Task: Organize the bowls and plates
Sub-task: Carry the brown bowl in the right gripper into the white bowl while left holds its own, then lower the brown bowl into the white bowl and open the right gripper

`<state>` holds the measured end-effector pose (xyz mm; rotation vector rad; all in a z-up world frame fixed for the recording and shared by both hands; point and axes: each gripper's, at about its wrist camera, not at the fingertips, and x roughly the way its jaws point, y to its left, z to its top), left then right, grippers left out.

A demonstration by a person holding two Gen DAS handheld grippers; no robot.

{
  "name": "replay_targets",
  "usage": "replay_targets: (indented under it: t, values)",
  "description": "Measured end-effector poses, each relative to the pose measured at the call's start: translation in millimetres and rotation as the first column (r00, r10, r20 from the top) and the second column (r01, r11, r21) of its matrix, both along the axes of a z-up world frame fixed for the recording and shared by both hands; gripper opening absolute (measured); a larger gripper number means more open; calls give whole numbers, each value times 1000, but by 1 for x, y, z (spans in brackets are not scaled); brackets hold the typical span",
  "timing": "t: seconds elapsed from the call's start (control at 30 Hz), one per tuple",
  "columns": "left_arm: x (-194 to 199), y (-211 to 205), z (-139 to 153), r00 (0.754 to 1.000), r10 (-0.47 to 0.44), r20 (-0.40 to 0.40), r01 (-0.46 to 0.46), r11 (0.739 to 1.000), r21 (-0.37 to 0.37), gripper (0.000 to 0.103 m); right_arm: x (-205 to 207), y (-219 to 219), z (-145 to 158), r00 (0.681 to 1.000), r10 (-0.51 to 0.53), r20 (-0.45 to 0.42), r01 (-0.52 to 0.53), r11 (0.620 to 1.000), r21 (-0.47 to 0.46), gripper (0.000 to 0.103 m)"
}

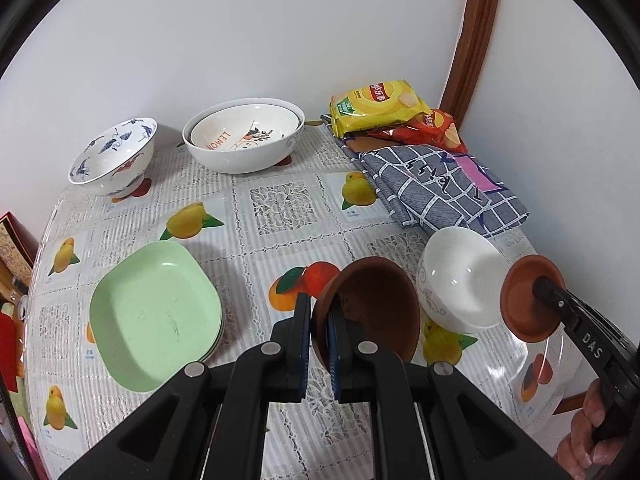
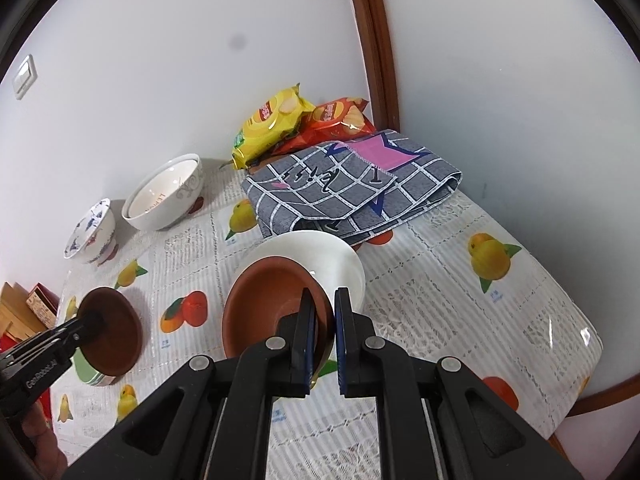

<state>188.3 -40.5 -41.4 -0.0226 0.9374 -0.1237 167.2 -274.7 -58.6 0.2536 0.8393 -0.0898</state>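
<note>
My left gripper (image 1: 319, 322) is shut on the rim of a brown bowl (image 1: 376, 304) and holds it tilted above the table; it also shows in the right wrist view (image 2: 114, 328). My right gripper (image 2: 325, 326) is shut on the rim of a second brown bowl (image 2: 264, 312), seen in the left wrist view (image 1: 524, 300). A small white bowl (image 1: 460, 280) stands between them, just behind the right brown bowl (image 2: 320, 256). Green plates (image 1: 154, 316) are stacked at the left. A blue-patterned bowl (image 1: 114, 156) and two nested white bowls (image 1: 244, 136) stand by the wall.
A folded grey checked cloth (image 1: 444, 188) lies at the back right, with yellow (image 1: 376, 108) and red (image 1: 432, 128) chip bags behind it. The fruit-print tablecloth (image 1: 280, 208) covers the table. Wall and brown door frame (image 1: 476, 40) bound the back. Boxes (image 2: 28, 304) stand off the left edge.
</note>
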Motion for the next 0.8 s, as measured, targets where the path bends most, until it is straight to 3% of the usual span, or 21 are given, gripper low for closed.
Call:
replay_targets:
  t: [0.47, 0.8]
  values:
    - [30, 1, -25, 999, 4, -32, -4, 1000, -1, 8, 57, 10, -42, 994, 36, -100, -45, 995, -91, 9]
    - [44, 0, -37, 999, 10, -50, -10, 1000, -5, 8, 77, 19, -67, 984, 76, -164, -93, 991, -101, 9]
